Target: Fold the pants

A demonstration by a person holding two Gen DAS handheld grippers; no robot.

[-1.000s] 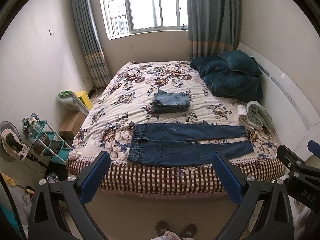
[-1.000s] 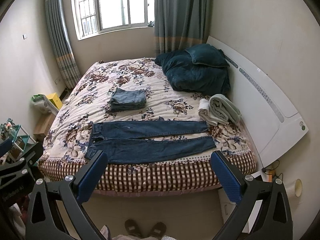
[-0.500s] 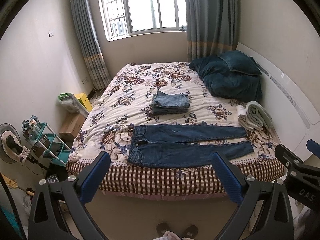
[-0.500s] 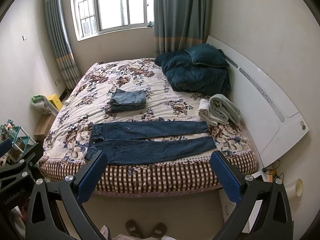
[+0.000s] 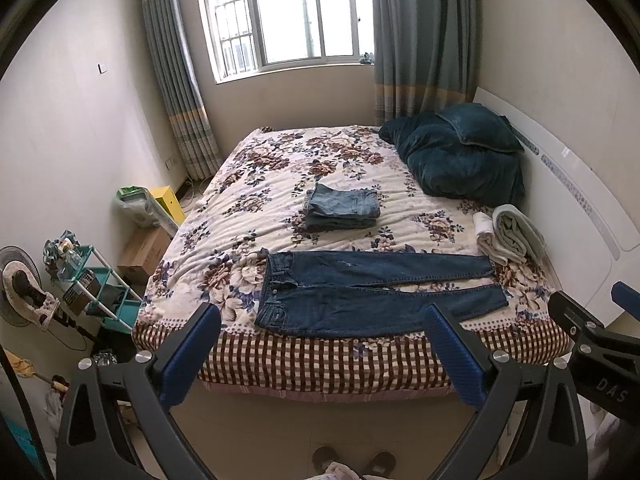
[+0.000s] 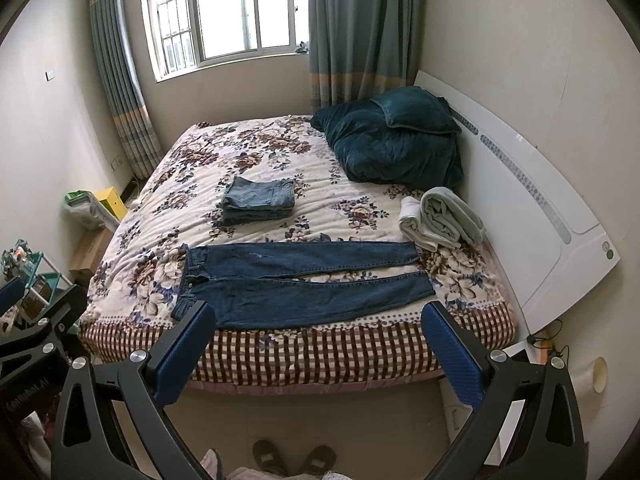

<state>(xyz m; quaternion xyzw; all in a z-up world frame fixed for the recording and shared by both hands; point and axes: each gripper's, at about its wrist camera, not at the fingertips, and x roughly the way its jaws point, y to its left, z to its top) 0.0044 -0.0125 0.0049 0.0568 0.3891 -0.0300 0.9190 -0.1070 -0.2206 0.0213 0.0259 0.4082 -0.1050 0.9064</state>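
Both grippers are easing slightly closer to the bed (image 5: pixel 332 364) than a second ago, while nothing on it has shifted. Jeans (image 5: pixel 372 292) are lying flat and unfolded along the near edge of the floral bedspread, waistband to the left, both legs stretching right toward the headboard (image 5: pixel 580 208). Folded jeans (image 5: pixel 342 210) are sitting farther back, near the middle of the mattress, well apart from the spread pair. Rolled towels (image 5: pixel 508 234) are resting by the headboard, just beyond the far leg's cuff, and a dark teal duvet (image 5: pixel 456 160) is bunched behind them.

Left gripper (image 5: pixel 320 354) is hovering over the floor in front of the bed, its blue fingers (image 5: pixel 192 354) spread wide and holding nothing. Right gripper (image 6: pixel 316 354) is hanging alongside it, likewise spread wide and empty, with the jeans (image 6: pixel 296 284) showing between its fingers (image 6: pixel 182 354). Neither tool is touching the fabric. Slippers (image 6: pixel 294 460) are showing at the bottom edge of the right view.
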